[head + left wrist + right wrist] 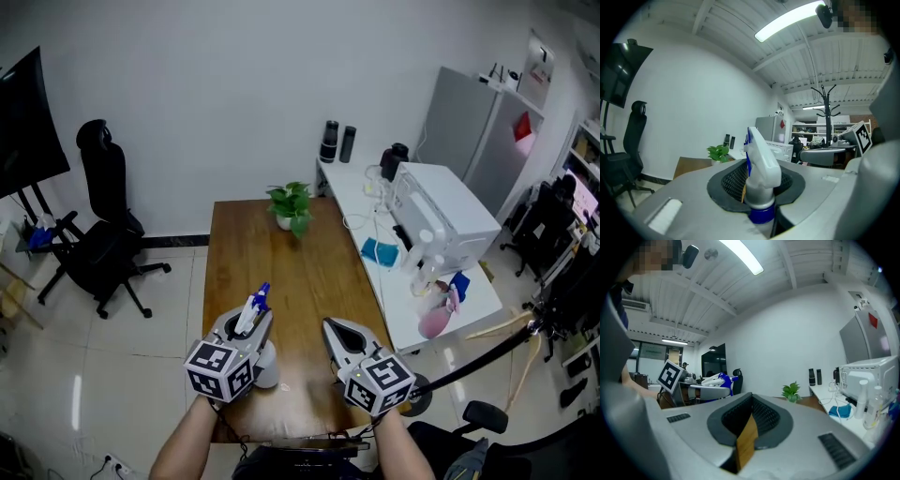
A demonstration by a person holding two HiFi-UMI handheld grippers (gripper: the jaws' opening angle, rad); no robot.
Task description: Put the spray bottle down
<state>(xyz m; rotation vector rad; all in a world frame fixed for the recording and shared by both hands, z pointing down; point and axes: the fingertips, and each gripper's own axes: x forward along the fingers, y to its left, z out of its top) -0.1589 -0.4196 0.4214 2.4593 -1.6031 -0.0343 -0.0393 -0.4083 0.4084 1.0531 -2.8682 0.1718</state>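
Observation:
A white spray bottle (253,311) with a blue nozzle and blue collar stands upright in my left gripper (246,324). The gripper is shut on its neck, over the near left part of the wooden table (281,253). In the left gripper view the spray head (761,168) rises between the dark pads, and the bottle's body is hidden below the jaws. My right gripper (332,328) hovers beside it to the right, shut and holding nothing. Through its jaws I see only a sliver of the table top. The right gripper view shows the bottle (715,379) at the left.
A small potted plant (292,205) stands at the table's far end. To the right, a white desk (398,323) carries a white appliance (450,211), a blue cloth (380,251) and bottles. A black office chair (103,234) is on the floor at the left.

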